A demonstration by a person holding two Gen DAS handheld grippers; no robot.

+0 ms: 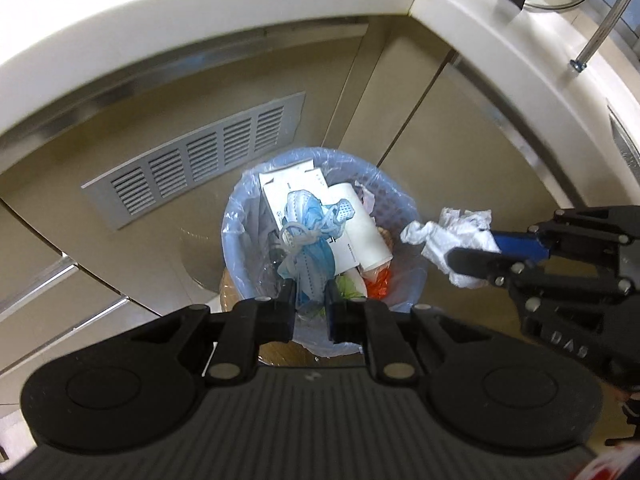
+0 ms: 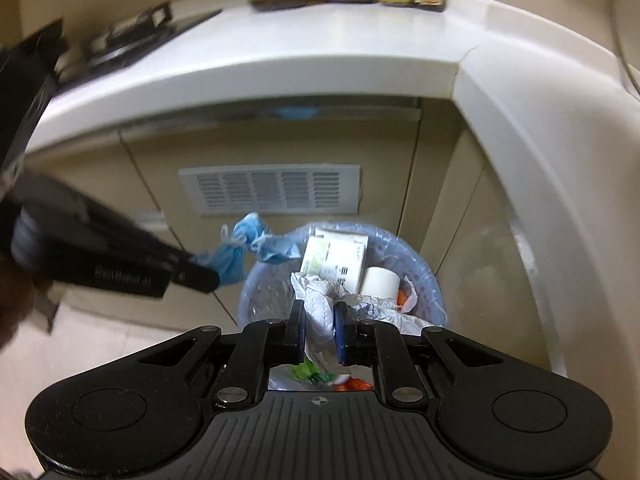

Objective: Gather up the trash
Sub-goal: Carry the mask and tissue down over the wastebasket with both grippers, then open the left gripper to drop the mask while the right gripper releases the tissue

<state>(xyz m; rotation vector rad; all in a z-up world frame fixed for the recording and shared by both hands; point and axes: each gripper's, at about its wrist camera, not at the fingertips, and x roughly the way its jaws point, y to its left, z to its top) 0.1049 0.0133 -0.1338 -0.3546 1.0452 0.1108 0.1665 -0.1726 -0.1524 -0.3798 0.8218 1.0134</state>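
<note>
Crumpled tissue pinched in right gripper, blue mask in left gripper — both above bin.

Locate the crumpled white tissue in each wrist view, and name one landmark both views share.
Left wrist view: the crumpled white tissue is right of centre, pinched by the right gripper, above the right rim of the trash bin.
Right wrist view: the tissue is at lower centre, between this gripper's own fingers, over the bin.
Shared landmark: the grey vent grille on the cabinet behind the bin.
</note>
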